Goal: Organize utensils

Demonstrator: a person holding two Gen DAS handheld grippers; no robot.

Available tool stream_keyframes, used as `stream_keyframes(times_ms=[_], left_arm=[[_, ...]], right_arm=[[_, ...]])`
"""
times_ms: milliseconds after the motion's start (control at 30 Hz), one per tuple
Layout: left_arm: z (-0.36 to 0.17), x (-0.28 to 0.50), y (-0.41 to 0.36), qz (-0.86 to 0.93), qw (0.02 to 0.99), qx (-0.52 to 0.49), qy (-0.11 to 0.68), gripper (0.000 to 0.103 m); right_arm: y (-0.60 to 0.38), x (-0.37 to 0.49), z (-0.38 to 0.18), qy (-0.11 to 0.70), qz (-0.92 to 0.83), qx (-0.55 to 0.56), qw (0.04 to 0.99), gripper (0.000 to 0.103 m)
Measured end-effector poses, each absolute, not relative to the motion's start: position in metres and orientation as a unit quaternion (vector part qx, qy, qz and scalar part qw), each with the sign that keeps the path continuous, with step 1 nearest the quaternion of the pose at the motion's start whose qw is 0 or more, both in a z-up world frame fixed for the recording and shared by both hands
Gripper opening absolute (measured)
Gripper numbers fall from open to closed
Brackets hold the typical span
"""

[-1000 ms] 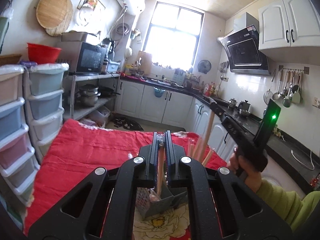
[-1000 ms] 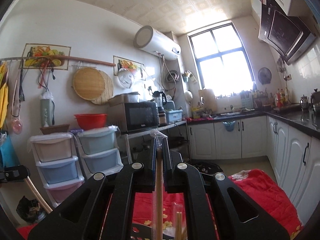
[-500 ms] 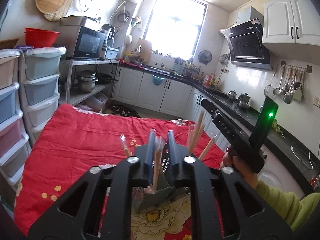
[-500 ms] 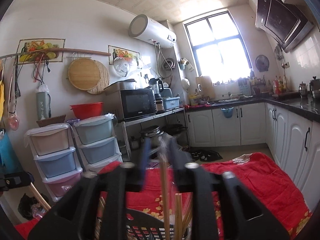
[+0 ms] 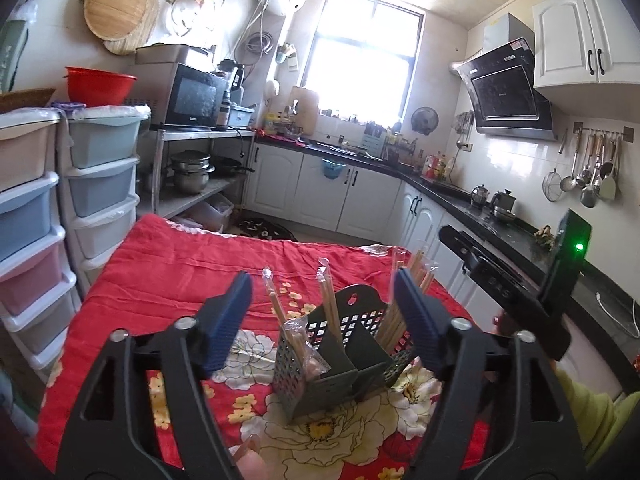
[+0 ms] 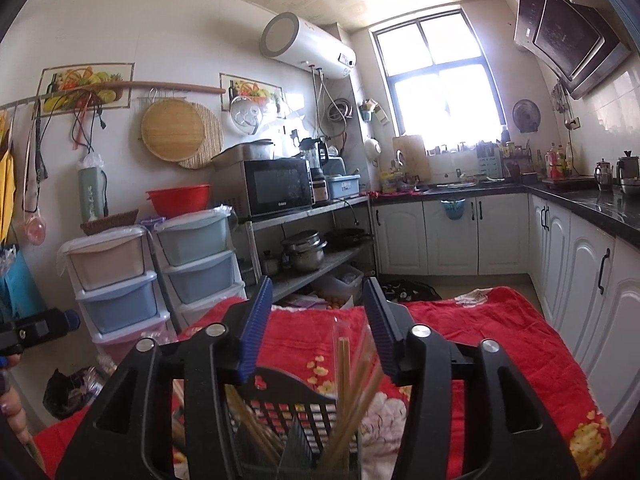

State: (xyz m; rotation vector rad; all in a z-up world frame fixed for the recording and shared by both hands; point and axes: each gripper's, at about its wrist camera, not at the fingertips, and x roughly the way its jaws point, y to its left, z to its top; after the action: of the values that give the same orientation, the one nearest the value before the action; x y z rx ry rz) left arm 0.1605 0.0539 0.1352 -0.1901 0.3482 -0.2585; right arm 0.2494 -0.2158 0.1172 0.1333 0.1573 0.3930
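A dark green perforated utensil caddy [image 5: 340, 364] stands on the red floral cloth [image 5: 192, 272]. Wrapped wooden chopsticks [image 5: 330, 304] stand in its compartments; more lean at its right side [image 5: 400, 308]. My left gripper [image 5: 324, 320] is open and empty, just above and in front of the caddy. My right gripper [image 6: 318, 328] is open and empty above the caddy [image 6: 280, 412], with wrapped chopsticks [image 6: 344, 364] standing between and below its fingers. The right gripper's body shows at the right of the left wrist view [image 5: 516, 292].
Stacked pastel plastic drawers [image 5: 36, 200] stand left of the table. A metal shelf holds a microwave [image 5: 192, 96] and pots. White cabinets and a black counter [image 5: 500, 220] run along the back and right. Ladles hang on the right wall [image 5: 592, 172].
Both grippers were shut on wrapped chopsticks; both have opened and the chopsticks now stand in the caddy. Both views have tilted down toward the table.
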Motion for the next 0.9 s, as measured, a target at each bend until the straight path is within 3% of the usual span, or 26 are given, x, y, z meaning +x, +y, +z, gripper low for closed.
stream_keyframes(times_ms=[233,467,900], left_arm=[[0.131,0.153,0.055,-0.115,0.973,-0.096,0.175,0.092],[0.126,0.143,0.051,-0.103,0.975,-0.09,0.177,0.092],[0.099,0.124,0.053,-0.079,0.972,-0.111,0.192,0.092]], right_arm=[[-0.218,0.224,0.118,0.093,0.203,0.042,0.974,0.061],[-0.222,0.2,0.112,0.111,0.211,0.041,0.97,0.075],[-0.232,0.157,0.084,0.153,0.209,0.025,0.966,0.09]])
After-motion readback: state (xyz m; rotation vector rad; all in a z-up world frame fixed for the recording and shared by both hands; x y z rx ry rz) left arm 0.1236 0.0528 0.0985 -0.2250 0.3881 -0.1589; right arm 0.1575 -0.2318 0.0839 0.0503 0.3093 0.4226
